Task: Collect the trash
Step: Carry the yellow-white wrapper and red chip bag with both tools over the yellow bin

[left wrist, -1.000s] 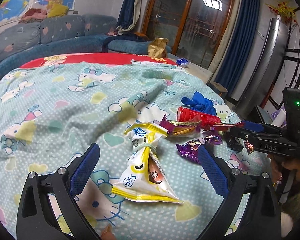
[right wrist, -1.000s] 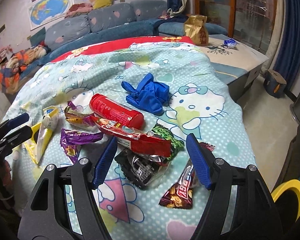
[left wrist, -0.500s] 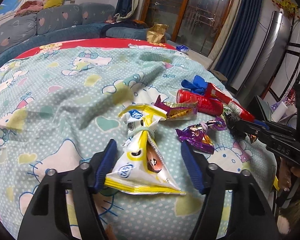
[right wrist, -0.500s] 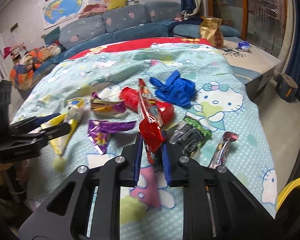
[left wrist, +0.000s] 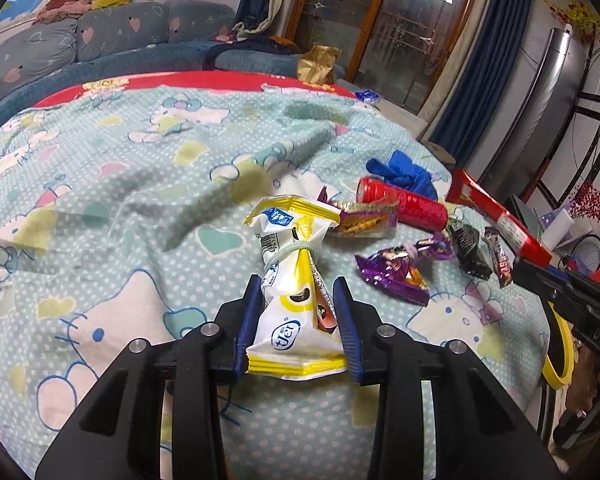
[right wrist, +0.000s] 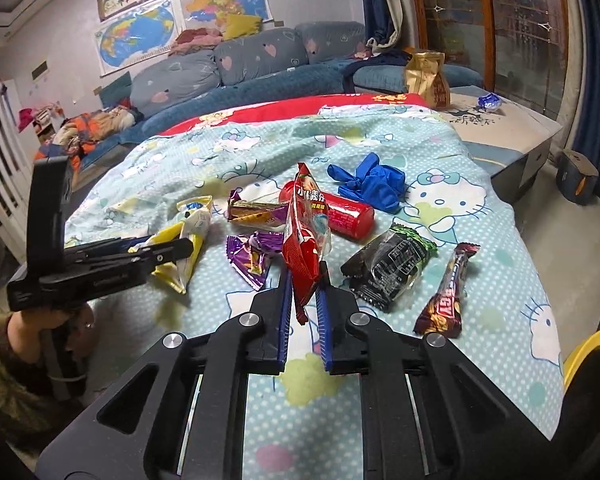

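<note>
Left gripper (left wrist: 298,312) clamped on yellow-white wrapper (left wrist: 296,276), near edge of bedspread (left wrist: 100,184) | right gripper (right wrist: 304,300) pinching red wrapper (right wrist: 304,232), lifted | both light, crinkly, slippery; grip mid-body

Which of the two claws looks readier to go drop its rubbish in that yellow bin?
Probably right: the right gripper already holds the red wrapper lifted, with the yellow bin on its side. The left gripper is just closing.

Left gripper (left wrist: 298,300) and right gripper (right wrist: 304,286), both jaws clamped on wrappers, low over bed.
</note>
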The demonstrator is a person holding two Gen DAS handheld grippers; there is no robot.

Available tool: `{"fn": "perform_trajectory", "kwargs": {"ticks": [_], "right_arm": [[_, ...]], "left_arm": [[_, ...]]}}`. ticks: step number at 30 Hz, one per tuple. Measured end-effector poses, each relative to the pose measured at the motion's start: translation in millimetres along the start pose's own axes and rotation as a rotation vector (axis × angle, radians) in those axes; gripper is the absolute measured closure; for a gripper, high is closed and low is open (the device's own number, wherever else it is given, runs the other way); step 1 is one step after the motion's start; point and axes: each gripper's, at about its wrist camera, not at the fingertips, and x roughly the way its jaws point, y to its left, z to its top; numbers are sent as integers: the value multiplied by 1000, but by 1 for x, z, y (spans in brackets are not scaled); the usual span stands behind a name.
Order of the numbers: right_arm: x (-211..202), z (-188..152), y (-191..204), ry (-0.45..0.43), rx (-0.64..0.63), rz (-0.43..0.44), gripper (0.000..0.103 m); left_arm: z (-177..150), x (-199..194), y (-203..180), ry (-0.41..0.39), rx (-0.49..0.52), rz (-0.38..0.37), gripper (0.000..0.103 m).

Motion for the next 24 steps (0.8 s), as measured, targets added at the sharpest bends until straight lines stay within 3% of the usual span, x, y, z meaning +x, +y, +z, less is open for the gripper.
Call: {"fn": "perform_trajectory", "kwargs": {"ticks": [10,24], "right_arm": [[-26,-10,-8,-32,33,-20,95],[-51,-18,-25,-64,52,-69,95]], "left_arm": [[14,-31,-17,-96,29,-36,69],[16,-55,-67,-139,116,-132,69]]}}
